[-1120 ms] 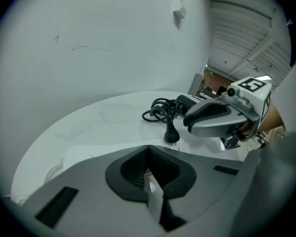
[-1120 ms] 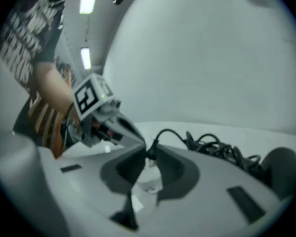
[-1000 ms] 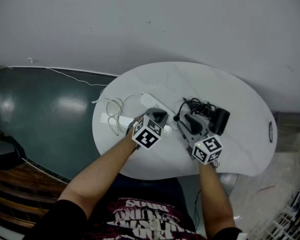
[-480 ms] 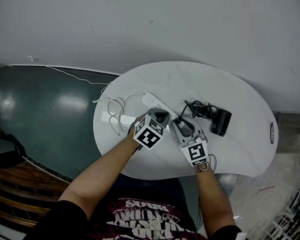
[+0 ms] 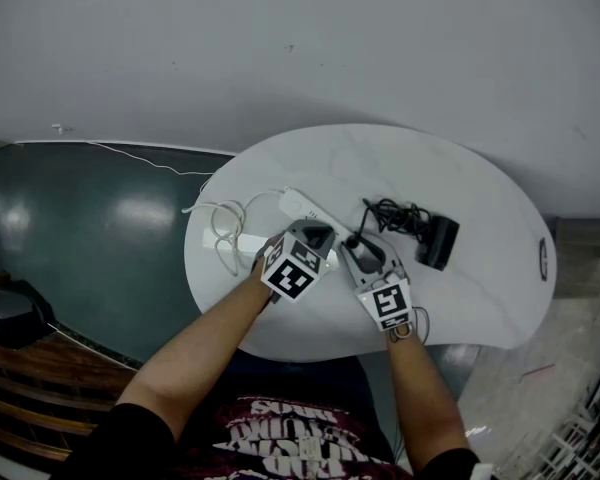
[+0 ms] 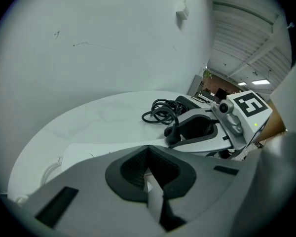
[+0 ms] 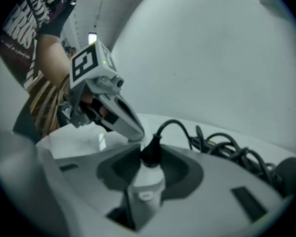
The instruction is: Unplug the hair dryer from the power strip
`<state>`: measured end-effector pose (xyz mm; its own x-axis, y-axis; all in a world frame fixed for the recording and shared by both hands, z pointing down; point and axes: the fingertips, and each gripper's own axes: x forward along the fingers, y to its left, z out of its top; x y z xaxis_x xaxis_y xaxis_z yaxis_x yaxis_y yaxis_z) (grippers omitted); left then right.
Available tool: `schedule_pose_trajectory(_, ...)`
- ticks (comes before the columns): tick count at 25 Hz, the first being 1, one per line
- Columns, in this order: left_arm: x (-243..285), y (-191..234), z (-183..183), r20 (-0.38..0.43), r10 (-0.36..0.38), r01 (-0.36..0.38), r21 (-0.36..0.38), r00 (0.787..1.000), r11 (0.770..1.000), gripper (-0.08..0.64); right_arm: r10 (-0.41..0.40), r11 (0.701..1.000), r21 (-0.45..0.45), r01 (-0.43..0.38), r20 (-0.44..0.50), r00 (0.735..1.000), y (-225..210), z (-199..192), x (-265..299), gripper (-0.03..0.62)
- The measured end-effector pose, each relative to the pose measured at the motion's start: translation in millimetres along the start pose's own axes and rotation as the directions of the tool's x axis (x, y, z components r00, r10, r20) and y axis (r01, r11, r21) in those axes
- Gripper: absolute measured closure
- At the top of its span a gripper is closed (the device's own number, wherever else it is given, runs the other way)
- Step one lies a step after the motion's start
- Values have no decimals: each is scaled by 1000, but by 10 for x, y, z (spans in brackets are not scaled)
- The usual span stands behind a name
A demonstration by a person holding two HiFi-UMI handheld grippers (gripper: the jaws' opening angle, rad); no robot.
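On the white table [image 5: 480, 198] lies a white power strip [image 5: 302, 206]. Its end shows between the jaws of my left gripper [image 6: 149, 174], which is shut on it. A black plug [image 7: 151, 151] stands upright in the power strip's [image 7: 144, 184] socket. My right gripper [image 7: 150, 158] has its jaws on either side of the plug. They have just been opening, and a gap shows at each pad. The plug's cord [image 5: 392, 215] runs in a coil to the black hair dryer [image 5: 440, 240] on the right.
The strip's white cable [image 5: 225, 226] loops near the table's left edge. A grey wall stands behind the table. Dark green floor [image 5: 100, 228] lies to the left. The two grippers [image 5: 315, 236] [image 5: 360, 250] sit close side by side.
My right gripper has moved left, away from the hair dryer, rolled, and come down around the plug at the power strip. The left gripper has kept still on the strip.
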<state>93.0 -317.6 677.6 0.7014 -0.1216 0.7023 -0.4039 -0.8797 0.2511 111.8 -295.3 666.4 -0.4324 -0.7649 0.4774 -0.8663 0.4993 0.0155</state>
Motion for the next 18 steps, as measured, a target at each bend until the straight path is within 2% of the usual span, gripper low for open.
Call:
schedule_pose_trajectory(4, 0, 5, 0, -2, -3, 3, 6, 1000, 1000, 537, 20, 999, 27, -20, 4, 1000, 1, 44, -12, 451)
schedule_pose_trajectory(7, 2, -4, -4, -2, -7, 7, 7, 1000, 1000, 537, 30, 994, 103, -38, 74, 997, -22, 192, -97, 451)
schedule_pose_trajectory(9, -4, -1, -5, -1, -7, 7, 8, 1000, 1000, 536, 27, 992, 119, -37, 89, 996, -38, 249, -103, 451)
schedule_pose_trajectory(12, -7, 1, -7, 2, -4, 3, 11, 1000, 1000, 537, 0, 994, 113, -8, 72, 997, -81, 244, -64, 495)
schedule_pose_trajectory(18, -4, -2, 3, 3, -2, 2, 15, 1000, 1000, 537, -69, 983, 175, 54, 81, 994, -115, 234, -48, 511)
